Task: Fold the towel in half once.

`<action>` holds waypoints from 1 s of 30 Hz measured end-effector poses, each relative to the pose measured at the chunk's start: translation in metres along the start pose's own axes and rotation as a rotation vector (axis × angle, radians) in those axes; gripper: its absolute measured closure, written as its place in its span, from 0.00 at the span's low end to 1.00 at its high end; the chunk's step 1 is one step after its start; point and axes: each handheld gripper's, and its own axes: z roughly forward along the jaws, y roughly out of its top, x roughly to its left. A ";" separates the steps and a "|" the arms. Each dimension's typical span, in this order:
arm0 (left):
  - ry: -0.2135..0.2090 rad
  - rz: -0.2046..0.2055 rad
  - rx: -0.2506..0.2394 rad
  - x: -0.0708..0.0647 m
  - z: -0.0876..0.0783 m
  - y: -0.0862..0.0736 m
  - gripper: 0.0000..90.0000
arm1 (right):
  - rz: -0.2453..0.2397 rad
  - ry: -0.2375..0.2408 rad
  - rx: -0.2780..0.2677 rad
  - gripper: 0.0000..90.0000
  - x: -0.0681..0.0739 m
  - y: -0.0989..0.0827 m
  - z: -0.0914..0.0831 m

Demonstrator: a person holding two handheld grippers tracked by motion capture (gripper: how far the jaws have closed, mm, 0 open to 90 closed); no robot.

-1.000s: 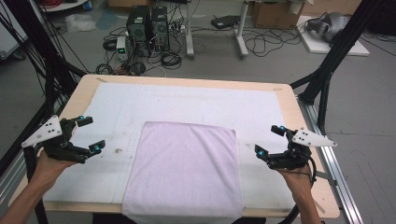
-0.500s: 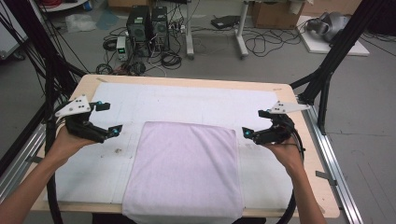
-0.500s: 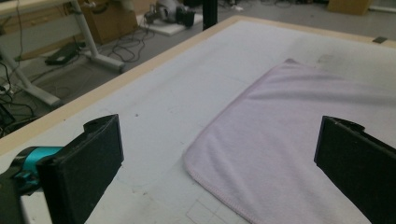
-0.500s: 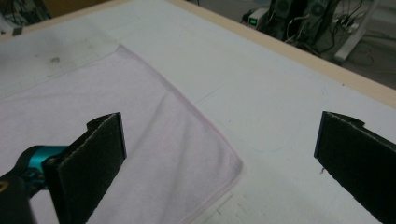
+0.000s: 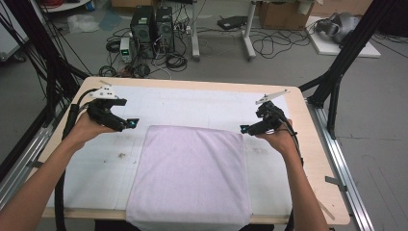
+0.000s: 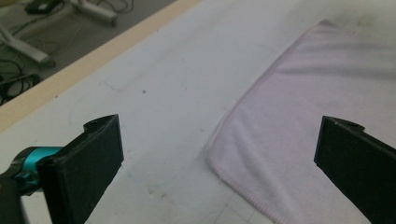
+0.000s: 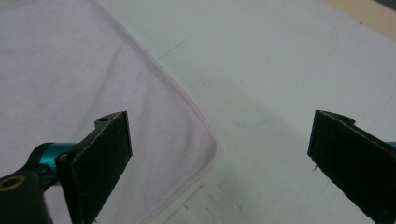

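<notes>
Towels: one, pale lilac towel (image 5: 190, 175), folded flat, centred on the table, hanging slightly over its near edge
Grippers: two; left gripper (image 5: 126, 124) just off the towel's far left corner, right gripper (image 5: 246, 129) at its far right corner
Jaws: both pairs wide apart, gripping nothing; right pair just been closing slightly, towel corner below, unpinched
Surface: white mat (image 5: 192, 103) on wooden table (image 5: 315, 159)
Room: two computer towers (image 5: 153, 24) and cables on grey floor beyond the far edge
</notes>
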 end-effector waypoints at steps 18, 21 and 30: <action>0.003 -0.011 0.135 0.004 0.042 -0.003 0.08 | 0.141 0.059 0.212 0.54 -0.013 -0.004 0.058; 0.004 -0.013 0.147 0.003 0.046 -0.004 0.08 | 0.150 0.054 0.225 0.58 -0.014 -0.004 0.061; 0.016 -0.019 0.191 0.000 0.059 -0.006 0.12 | 0.174 0.066 0.263 0.75 -0.015 -0.005 0.068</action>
